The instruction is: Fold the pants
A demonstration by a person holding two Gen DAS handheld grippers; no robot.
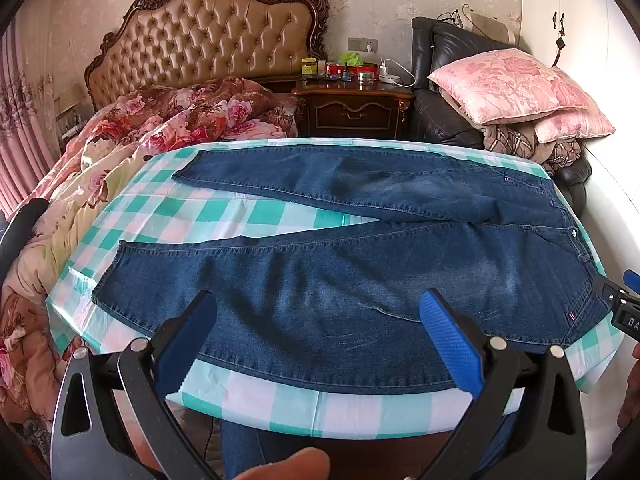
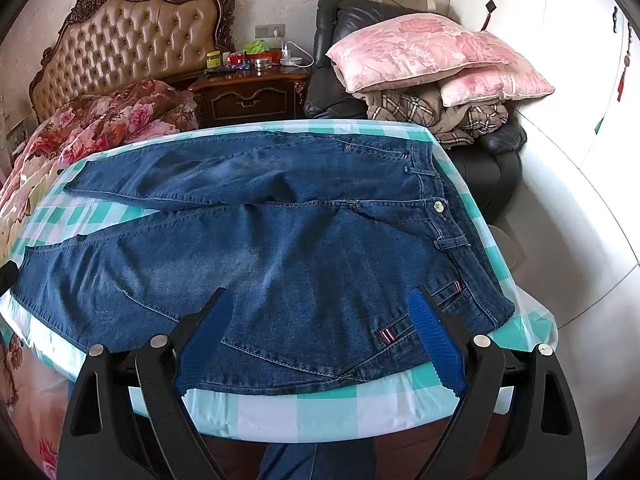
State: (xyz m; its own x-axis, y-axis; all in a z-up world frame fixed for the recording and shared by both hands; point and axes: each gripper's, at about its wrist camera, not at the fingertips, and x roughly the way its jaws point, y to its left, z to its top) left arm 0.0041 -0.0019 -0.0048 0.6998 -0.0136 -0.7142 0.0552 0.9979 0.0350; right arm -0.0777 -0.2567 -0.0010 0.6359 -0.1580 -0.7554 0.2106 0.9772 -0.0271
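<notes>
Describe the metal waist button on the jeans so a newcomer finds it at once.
Start at the checked tablecloth, where blue jeans lie flat. Follow the waistband along their right end. The round silver button sits there, above a belt loop, the only shiny metal among denim.

Lying spread across nearly the whole table (image 1: 280,400), jeans (image 1: 360,280) leaving bare checked cloth only along the near edge and in the wedge between the two legs at left. Hovering above the near hem, left claw (image 1: 320,332) and right claw (image 2: 320,332) both gaping wide, nothing standing between their pads. Crowding the table's left side, bed (image 1: 120,152) piled with a floral quilt. Blocking the far side, nightstand (image 1: 352,108) and armchair (image 2: 400,12) stacked with pillows (image 2: 420,52). Offering open floor at right, beside the white wardrobe (image 2: 560,80).
</notes>
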